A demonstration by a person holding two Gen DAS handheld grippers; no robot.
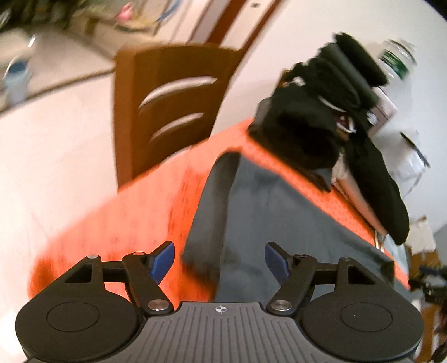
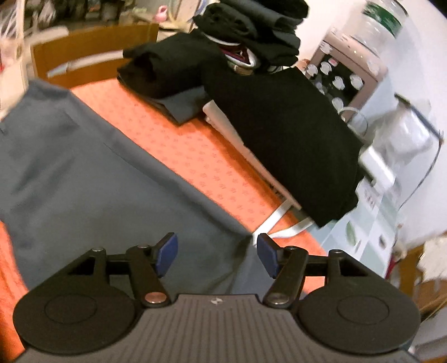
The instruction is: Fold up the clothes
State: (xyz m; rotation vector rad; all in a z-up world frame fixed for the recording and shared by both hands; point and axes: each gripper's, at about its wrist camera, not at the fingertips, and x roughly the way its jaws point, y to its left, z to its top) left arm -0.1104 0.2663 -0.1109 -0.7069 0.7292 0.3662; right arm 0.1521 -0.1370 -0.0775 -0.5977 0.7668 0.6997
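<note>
Hovering nearest the lens in the left wrist view: left gripper (image 1: 220, 261), jaws standing wide apart, blue pads (image 1: 163, 261) pressing on nothing, grey garment (image 1: 268, 212) lying below and between them. Spreading flat over the orange tablecloth (image 1: 117, 223), with one long fold or strip running up along its left edge. Blurring heavily across this whole view.

Hanging likewise in the right wrist view: right gripper (image 2: 217, 255), jaws parted, gripping nothing, blue pads (image 2: 167, 257) clear of the cloth. Lying under and to the left of it, the same grey garment (image 2: 83, 167), its right edge running diagonally across the orange tablecloth (image 2: 195, 156) and its near corner ending just below the right pad.

Sitting beyond on the far part of the table: pile of black clothes (image 2: 279, 117), folded pieces stacked at the back, one large black piece draping over a white flat thing (image 2: 245, 145) at the table's right edge. Showing also in the left view, at upper right, as pile of black clothes (image 1: 329, 111).

Standing behind the table: wooden chair (image 1: 167, 106), and at far right a water bottle (image 2: 382, 25) upside down on a dispenser (image 2: 343, 83).
</note>
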